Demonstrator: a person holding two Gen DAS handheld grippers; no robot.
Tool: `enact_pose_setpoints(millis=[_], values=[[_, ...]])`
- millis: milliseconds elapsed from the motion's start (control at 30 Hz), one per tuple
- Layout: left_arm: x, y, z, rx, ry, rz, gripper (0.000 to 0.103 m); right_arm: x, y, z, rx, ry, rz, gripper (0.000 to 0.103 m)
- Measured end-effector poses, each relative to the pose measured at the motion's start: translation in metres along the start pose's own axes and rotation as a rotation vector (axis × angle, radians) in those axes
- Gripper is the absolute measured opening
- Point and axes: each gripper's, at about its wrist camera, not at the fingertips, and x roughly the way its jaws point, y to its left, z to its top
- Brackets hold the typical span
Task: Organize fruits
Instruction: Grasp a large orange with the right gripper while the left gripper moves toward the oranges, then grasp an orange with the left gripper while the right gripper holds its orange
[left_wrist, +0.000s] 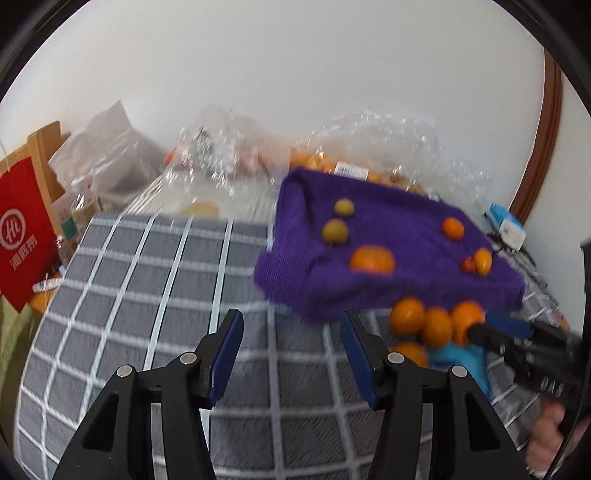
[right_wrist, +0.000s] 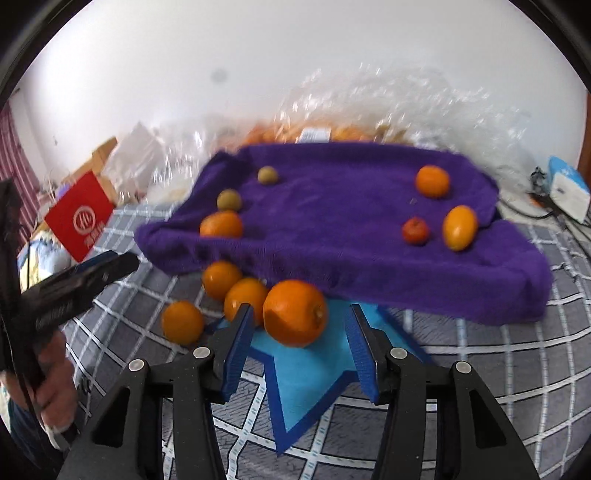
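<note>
A big orange (right_wrist: 294, 313) sits on a light blue star-shaped tray (right_wrist: 306, 384) with a dark blue rim, and the fruit looks round and bright, with a small stem dimple on its right side. The right gripper (right_wrist: 301, 341) is just near it, and its blue fingers (right_wrist: 240, 343) stand apart on either side of the orange without pressing on it, so this claw is spread. Three more oranges lie to the left of the big one: one (right_wrist: 245, 297) touching it, one (right_wrist: 221, 277) a little farther back by the towel edge, and one (right_wrist: 182, 322) nearest on the left, on the grey checked cloth (right_wrist: 480, 387). Behind them is a purple towel (right_wrist: 332, 236), raised up like a little table. On its left side sit two small greenish-brown fruits (right_wrist: 229, 200) and another orange (right_wrist: 221, 224). On its right side sit a round orange (right_wrist: 432, 181), a small red fruit (right_wrist: 415, 230) and an egg-shaped yellow-orange fruit (right_wrist: 459, 228). Far behind the towel there are crinkly clear plastic bags (right_wrist: 369, 107) with more orange fruit inside, but that part is blurry. A red paper bag (right_wrist: 79, 216) stands far on the left. The left gripper (left_wrist: 291, 354) hangs over the checked cloth, to the left of the oranges, and its blue fingers (left_wrist: 226, 356) are spread with nothing between them. A person's hand (right_wrist: 51, 384) holds its handle.
</note>
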Motion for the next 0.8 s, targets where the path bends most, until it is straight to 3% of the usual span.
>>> enact_pose_setpoints(millis=[300, 367, 500, 600, 800], values=[[0.005, 0.0, -0.007, -0.01, 0.044, -0.042, 0.052, 0.026, -0.004, 0.006, 0.04, 0.054, 0.085, 0.05], [0.007, -0.001, -0.007, -0.008, 0.054, -0.049, 0.052, 0.029, -0.01, 0.007, 0.065, 0.05, 0.094, 0.041], [0.008, -0.006, -0.008, 0.011, 0.062, -0.066, 0.052, 0.023, -0.018, 0.006, 0.103, 0.047, 0.12, 0.041], [0.013, -0.007, -0.008, 0.017, 0.092, -0.066, 0.054, 0.003, -0.028, 0.005, 0.114, 0.005, 0.065, 0.041], [0.02, -0.007, -0.009, 0.019, 0.131, -0.04, 0.055, -0.04, -0.051, -0.012, 0.021, -0.085, -0.184, 0.041]])
